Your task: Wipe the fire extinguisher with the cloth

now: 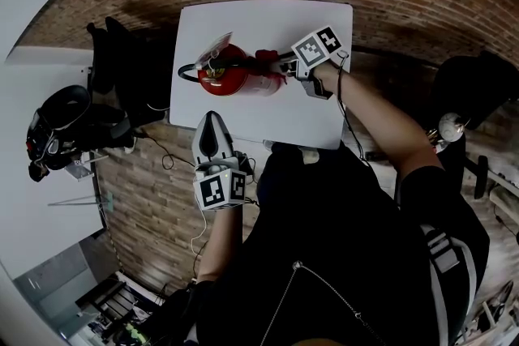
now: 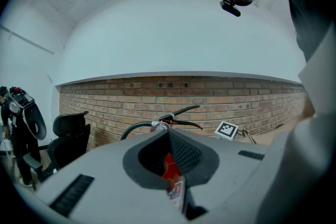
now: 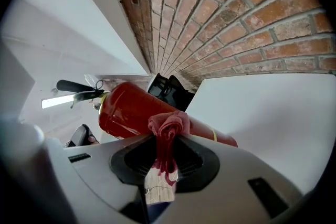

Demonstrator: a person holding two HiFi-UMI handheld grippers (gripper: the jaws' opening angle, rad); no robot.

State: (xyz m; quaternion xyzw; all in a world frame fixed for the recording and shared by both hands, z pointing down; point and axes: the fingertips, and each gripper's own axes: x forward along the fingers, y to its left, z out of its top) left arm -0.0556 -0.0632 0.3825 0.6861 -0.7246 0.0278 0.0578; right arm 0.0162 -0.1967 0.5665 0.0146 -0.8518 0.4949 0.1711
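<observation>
On table (image 1: 243, 20), fire extinguisher (image 1: 239, 81), right tongs (image 1: 282, 67) pinching cloth (image 1: 265, 57), left tongs (image 1: 212, 122) closed, chair (image 1: 122, 69) beside

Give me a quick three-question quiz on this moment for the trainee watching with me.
1. True or false: the red metal fire extinguisher stands upright on the white rectangular table.
2. What do the right gripper's jaws grip? A) a crumpled red cloth B) a sponge C) nothing
3. Which gripper is shut on nothing, apart from the extinguisher?
Key: 1 false, it lies on its side. 2 A. 3 the left gripper.
</observation>
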